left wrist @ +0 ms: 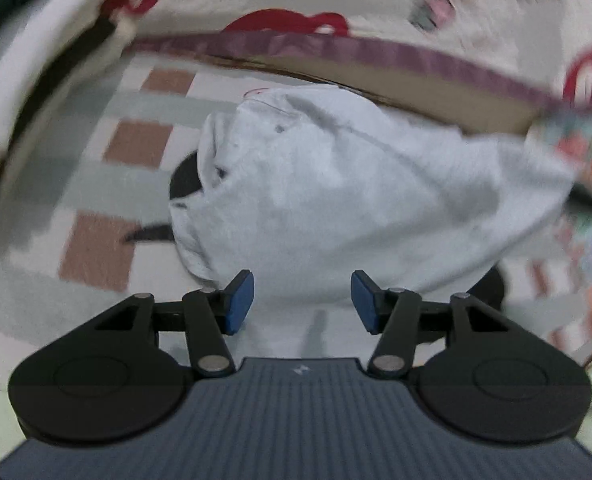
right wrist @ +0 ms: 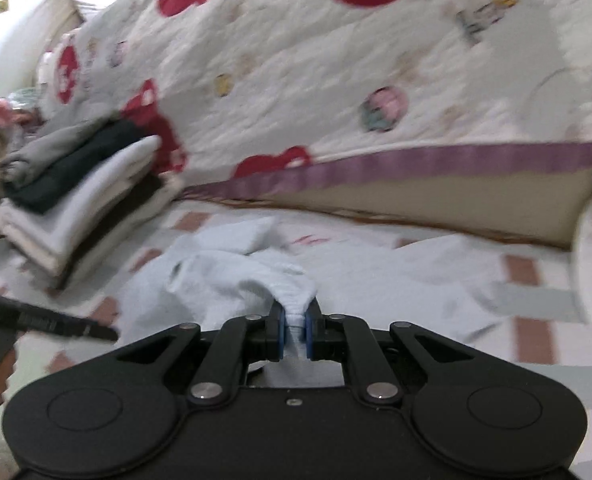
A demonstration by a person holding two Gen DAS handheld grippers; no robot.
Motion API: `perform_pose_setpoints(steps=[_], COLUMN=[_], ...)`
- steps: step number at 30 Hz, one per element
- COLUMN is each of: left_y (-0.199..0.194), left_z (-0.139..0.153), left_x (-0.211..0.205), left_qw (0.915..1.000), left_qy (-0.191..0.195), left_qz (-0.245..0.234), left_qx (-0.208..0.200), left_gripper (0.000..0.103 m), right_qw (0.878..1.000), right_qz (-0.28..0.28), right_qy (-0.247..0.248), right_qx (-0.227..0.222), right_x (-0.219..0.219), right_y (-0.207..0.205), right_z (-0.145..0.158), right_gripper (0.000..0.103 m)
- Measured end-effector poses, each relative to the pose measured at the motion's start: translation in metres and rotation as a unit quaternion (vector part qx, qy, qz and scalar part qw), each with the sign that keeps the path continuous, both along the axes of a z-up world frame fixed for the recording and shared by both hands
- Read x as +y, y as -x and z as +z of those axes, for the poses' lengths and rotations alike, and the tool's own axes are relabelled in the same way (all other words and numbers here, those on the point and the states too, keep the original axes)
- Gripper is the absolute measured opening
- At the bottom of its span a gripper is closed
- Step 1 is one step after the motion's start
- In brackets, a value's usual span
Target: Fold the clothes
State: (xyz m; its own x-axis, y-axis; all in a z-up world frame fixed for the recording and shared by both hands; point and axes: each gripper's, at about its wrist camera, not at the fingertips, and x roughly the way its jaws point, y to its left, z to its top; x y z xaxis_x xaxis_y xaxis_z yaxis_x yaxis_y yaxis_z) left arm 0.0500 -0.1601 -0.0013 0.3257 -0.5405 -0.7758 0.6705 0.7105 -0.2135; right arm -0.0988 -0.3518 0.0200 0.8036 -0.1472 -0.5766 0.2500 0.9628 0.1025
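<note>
The pale garment (right wrist: 232, 276) is pinched at one bunched edge by the right gripper (right wrist: 295, 336); the left gripper (left wrist: 302, 300) is spread empty, so slipping or lopsided sagging over the checked sheet (right wrist: 528, 332) is risked.

garment (right wrist: 236, 276) lies on the checked sheet (right wrist: 528, 276) — folded stack (right wrist: 76, 188) to its left, quilt (right wrist: 336, 80) behind.

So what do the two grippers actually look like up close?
Both are matte black linkage frames with silver pivot pins and round embossed discs. The left gripper has blue pads and a ribbed grey body with a small white logo. The right gripper has thin blue pads and a black body.
</note>
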Motion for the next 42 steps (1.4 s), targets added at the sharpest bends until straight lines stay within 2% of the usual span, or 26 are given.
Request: perform_pose_setpoints(steps=[2,8,11,12,14,16,18,19,21,23,25,27,29,30,32,33,34,35,37,39,40,41,42], left_y=[0.005,-0.011,-0.005,-0.001,0.003,0.007,0.01,0.009,0.005,-0.002,-0.01,-0.016,-0.024,-0.028,-0.039,-0.042,-0.044,-0.045,-0.045,-0.045,-0.047,-0.049,-0.051], left_z=[-0.001,-0.005,-0.008,-0.01,-0.016,-0.022,-0.028,-0.03,-0.032,-0.032,-0.032,-0.034,-0.04,-0.044,-0.049,-0.051,-0.054,-0.057,-0.067,-0.071,-0.07,-0.069,-0.069], left_x=[-0.003,0.009,0.001,-0.005,-0.013,-0.022,-0.028,-0.029,-0.029,-0.027,-0.024,-0.023,-0.028,-0.031,-0.043,-0.049,-0.054,-0.057,-0.051,-0.045,-0.045,-0.045,-0.045], left_qw=[0.9998,0.9994,0.9999,0.9999,0.9994,0.9982,0.9963,0.9952,0.9934,0.994,0.9947,0.9956,0.9961,0.9962,0.9979,0.998,0.9969,0.9954,0.996,0.9966,0.997,0.9973,0.9976], left_qy=[-0.009,0.018,0.012,0.003,-0.015,-0.033,-0.051,-0.058,-0.064,-0.05,-0.036,-0.027,-0.028,-0.029,-0.04,-0.049,-0.06,-0.067,-0.055,-0.042,-0.036,-0.03,-0.025], left_qz=[0.0,0.031,0.009,0.0,-0.006,-0.01,-0.009,-0.004,0.012,0.031,0.049,0.064,0.073,0.077,0.044,0.021,-0.002,-0.011,-0.014,-0.019,-0.018,-0.016,-0.014], left_qx=[-0.019,0.005,-0.007,-0.015,-0.032,-0.05,-0.069,-0.079,-0.095,-0.092,-0.083,-0.064,-0.041,-0.029,-0.024,-0.034,-0.051,-0.067,-0.069,-0.069,-0.067,-0.065,-0.063], left_gripper=[0.061,0.061,0.061,0.061,0.061,0.061,0.061,0.061,0.061,0.062,0.062,0.062,0.069,0.069,0.068,0.066,0.054,0.036,0.031,0.026,0.023,0.022,0.021], right_qw=[0.999,0.99,0.97,0.958,0.942,0.94,0.945,0.952,0.97,0.987,0.994,0.994,0.991,0.989,0.984,0.981,0.979,0.977,0.971,0.964,0.967,0.969,0.97], right_qz=[-0.024,-0.109,-0.182,-0.204,-0.24,-0.262,-0.267,-0.254,-0.199,-0.128,-0.062,-0.024,-0.002,0.009,0.014,0.004,-0.006,-0.019,-0.052,-0.085,-0.095,-0.097,-0.092], right_qy=[0.02,0.089,0.161,0.192,0.207,0.169,0.137,0.127,0.103,0.055,0.002,-0.031,-0.055,-0.067,-0.08,-0.084,-0.088,-0.104,-0.149,-0.164,-0.143,-0.117,-0.089], right_qx=[-0.006,-0.017,0.025,0.052,0.111,0.136,0.131,0.118,0.091,0.08,0.087,0.102,0.123,0.133,0.16,0.173,0.185,0.188,0.18,0.19,0.19,0.193,0.206], right_x=[-0.008,-0.041,-0.071,-0.083,-0.117,-0.144,-0.148,-0.141,-0.122,-0.105,-0.092,-0.08,-0.068,-0.064,-0.055,-0.053,-0.051,-0.051,-0.055,-0.054,-0.049,-0.045,-0.04], right_y=[0.01,0.043,0.056,0.055,0.048,0.047,0.049,0.05,0.051,0.049,0.045,0.041,0.039,0.04,0.044,0.044,0.044,0.044,0.044,0.039,0.036,0.031,0.023], right_z=[0.011,0.047,0.046,0.038,0.011,-0.011,-0.021,-0.023,-0.027,-0.037,-0.051,-0.066,-0.08,-0.085,-0.096,-0.1,-0.104,-0.108,-0.118,-0.129,-0.129,-0.128,-0.127], right_gripper=[0.011,0.011,0.011,0.011,0.013,0.03,0.029,0.032,0.042,0.043,0.046,0.046,0.046,0.046,0.046,0.048,0.051,0.054,0.07,0.069,0.065,0.055,0.007])
